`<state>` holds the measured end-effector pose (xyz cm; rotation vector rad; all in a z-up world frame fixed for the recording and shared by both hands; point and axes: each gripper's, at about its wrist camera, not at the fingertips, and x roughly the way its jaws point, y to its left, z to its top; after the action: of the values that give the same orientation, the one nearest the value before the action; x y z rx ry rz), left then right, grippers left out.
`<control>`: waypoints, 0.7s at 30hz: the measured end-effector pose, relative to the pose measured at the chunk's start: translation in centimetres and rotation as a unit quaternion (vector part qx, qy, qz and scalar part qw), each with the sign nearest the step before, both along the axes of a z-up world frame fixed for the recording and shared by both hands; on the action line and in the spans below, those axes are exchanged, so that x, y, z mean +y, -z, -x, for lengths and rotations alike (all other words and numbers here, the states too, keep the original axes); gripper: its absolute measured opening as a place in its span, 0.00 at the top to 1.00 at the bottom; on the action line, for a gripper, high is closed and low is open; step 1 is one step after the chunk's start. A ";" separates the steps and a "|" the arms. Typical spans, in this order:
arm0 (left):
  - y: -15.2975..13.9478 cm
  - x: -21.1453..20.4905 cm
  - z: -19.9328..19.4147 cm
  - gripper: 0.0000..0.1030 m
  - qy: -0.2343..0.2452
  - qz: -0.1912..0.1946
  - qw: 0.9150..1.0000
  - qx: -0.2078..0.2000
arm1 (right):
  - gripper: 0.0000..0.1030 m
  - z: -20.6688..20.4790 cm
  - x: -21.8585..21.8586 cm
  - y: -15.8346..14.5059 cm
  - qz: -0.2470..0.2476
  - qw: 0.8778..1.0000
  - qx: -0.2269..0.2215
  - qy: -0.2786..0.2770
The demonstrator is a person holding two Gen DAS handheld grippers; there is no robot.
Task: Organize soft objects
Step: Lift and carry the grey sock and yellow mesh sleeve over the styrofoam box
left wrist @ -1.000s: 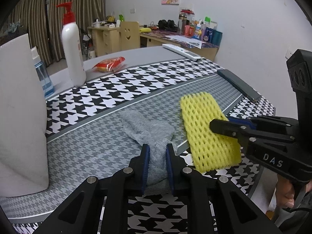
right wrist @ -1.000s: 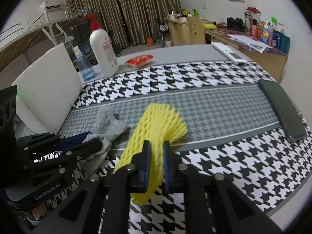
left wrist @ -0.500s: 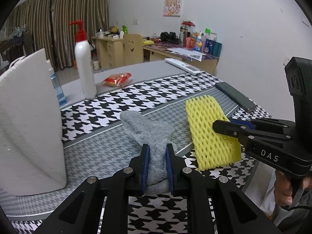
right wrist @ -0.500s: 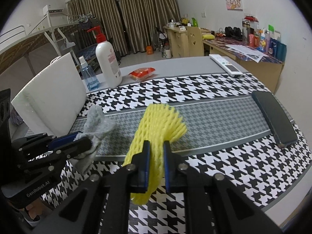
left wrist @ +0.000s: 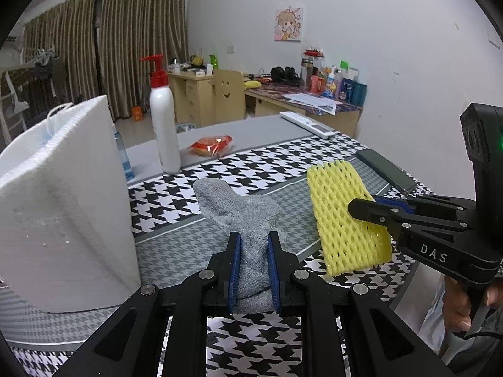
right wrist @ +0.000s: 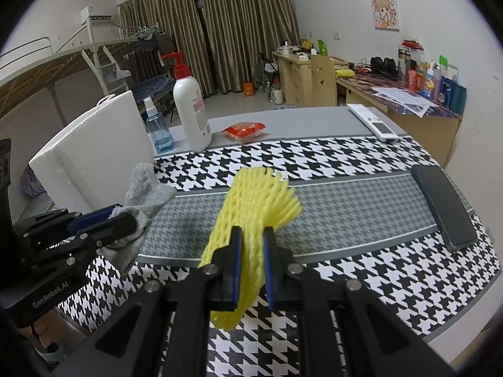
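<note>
Since both soft pieces are pinched at one end only, each is left to hang and fold from its own gripper. The grey sock (left wrist: 242, 216) is clamped between the pads of the left gripper (left wrist: 254, 264), its free end stretching ahead of the jaws, clear of the houndstooth cloth (left wrist: 251, 169). It is judged limp and light; a hold nearer the middle would be needed to limit drooping and swinging. The yellow foam net (right wrist: 251, 216) is squeezed shut in the right gripper (right wrist: 252, 260), fanning out beyond the fingertips and curling below them. It is judged springy, very light and easily crushed, so gentle pressure would suffice. A white bag (left wrist: 63, 207) stands just to the left of the left gripper.
</note>
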<state>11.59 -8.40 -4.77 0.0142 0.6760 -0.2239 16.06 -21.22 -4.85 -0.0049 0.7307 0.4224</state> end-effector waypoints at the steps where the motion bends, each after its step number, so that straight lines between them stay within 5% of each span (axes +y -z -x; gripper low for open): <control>1: -0.1 0.1 0.1 0.83 -0.001 0.000 1.000 -0.002 | 0.85 0.0 0.0 -0.1 0.000 1.000 -0.002 0.000; 21: -1.1 0.7 1.2 0.83 -0.016 -0.005 1.000 -0.022 | 0.85 0.9 0.5 -1.4 -0.003 1.000 -0.024 -0.009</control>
<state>10.38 -7.69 -3.72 0.0185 0.6322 -0.1889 15.15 -20.76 -3.45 -0.0150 0.6826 0.4396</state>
